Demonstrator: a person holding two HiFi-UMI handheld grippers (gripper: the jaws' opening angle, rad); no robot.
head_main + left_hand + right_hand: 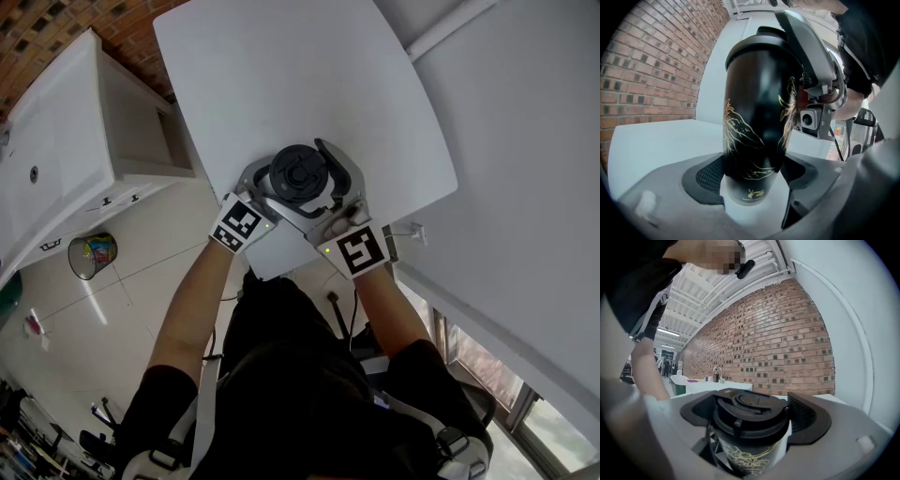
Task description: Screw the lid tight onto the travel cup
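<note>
A black travel cup (757, 108) with gold drawings stands upright on the white table (281, 66), close to its near edge. My left gripper (752, 176) is shut on the cup low down, its meshed pads (710, 176) pressed against both sides of the base. The black lid (747, 411) sits on top of the cup, seen from above in the head view as a round dark disc (298, 173). My right gripper (750, 418) reaches in level at lid height, and its jaws stand wide, closed on the lid's rim. One of its fingers (806, 56) shows beside the cup's top.
A white cabinet (66, 131) stands left of the table, with a small bin (92, 255) on the tiled floor below it. A brick wall (787, 333) lies beyond the table. A white wall (525, 141) runs along the right.
</note>
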